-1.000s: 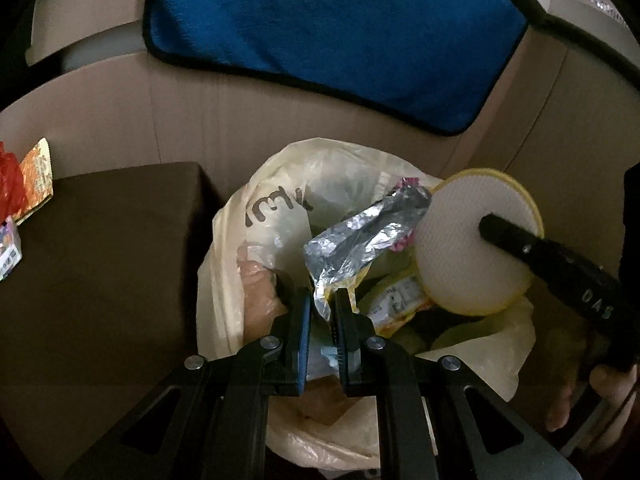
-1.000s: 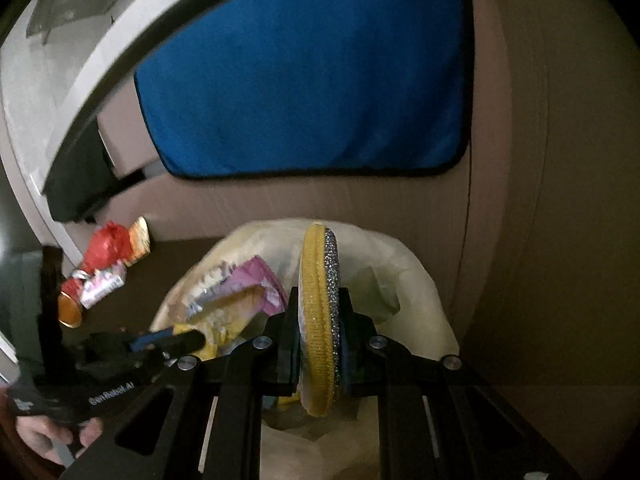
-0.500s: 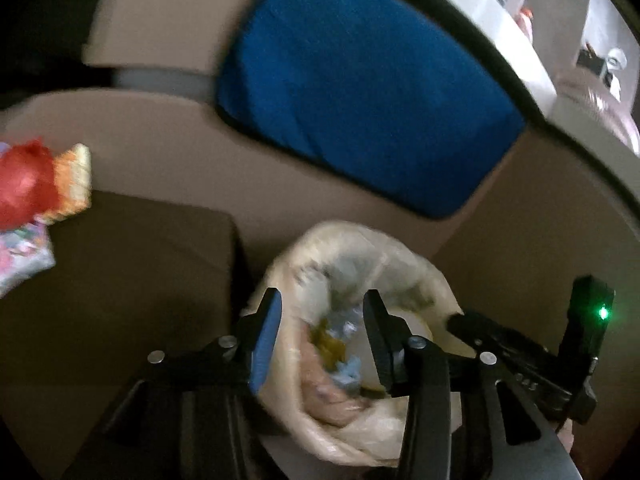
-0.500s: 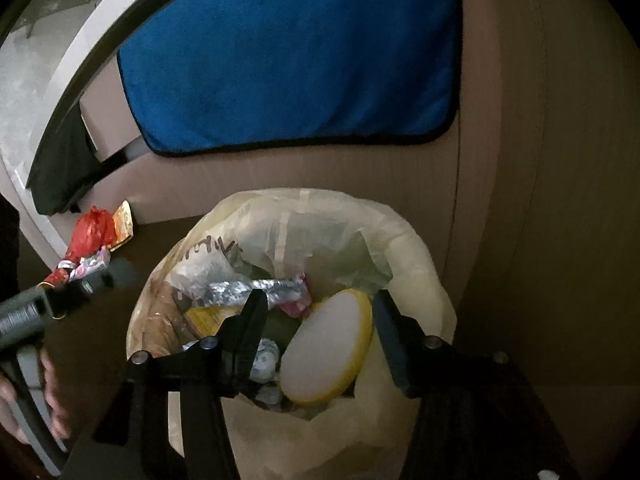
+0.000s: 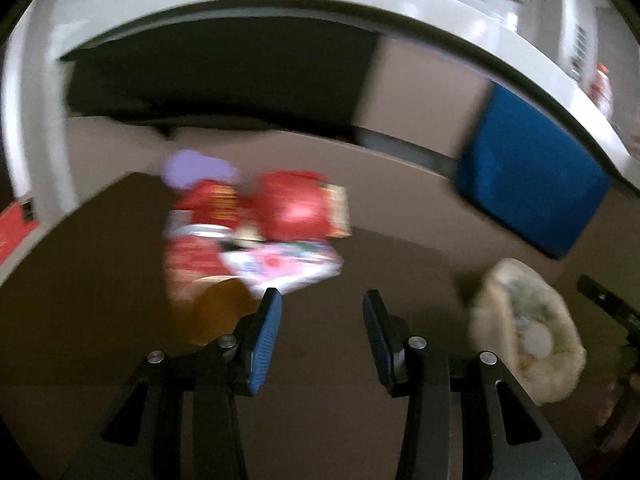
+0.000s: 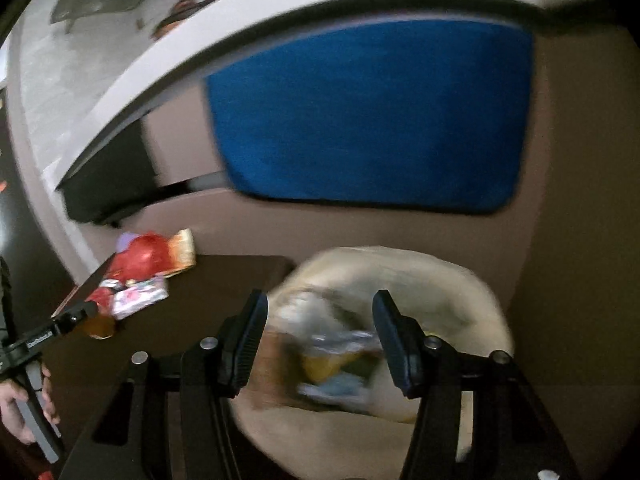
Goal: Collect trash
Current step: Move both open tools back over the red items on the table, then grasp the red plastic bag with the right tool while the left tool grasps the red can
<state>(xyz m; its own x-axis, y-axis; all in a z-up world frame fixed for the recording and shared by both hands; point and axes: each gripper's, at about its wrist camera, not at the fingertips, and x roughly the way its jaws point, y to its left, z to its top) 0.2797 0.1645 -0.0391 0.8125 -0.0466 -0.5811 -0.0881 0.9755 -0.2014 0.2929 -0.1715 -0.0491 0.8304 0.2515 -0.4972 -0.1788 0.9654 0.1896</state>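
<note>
A pale plastic trash bag (image 6: pixel 440 280) full of wrappers stands on the floor beside a dark low table (image 6: pixel 224 280); it also shows in the left wrist view (image 5: pixel 560 320). A pile of red, pink and orange wrappers (image 5: pixel 260 228) lies on the table (image 5: pixel 100 280), also seen in the right wrist view (image 6: pixel 144 272). My left gripper (image 5: pixel 318 300) is open and empty, just short of the pile. My right gripper (image 6: pixel 320 308) is open and empty above the bag. Both views are blurred.
A blue cloth (image 6: pixel 368 120) hangs on the beige cabinet front behind the bag, also in the left wrist view (image 5: pixel 532 184). A white countertop edge (image 5: pixel 280 4) runs above. The left gripper's handle (image 6: pixel 40 336) shows at the left of the right wrist view.
Both grippers opened and dropped the foil wrapper and the round yellow pad into the bag. My left gripper then swung left toward the wrapper pile; my right gripper pulled back a little.
</note>
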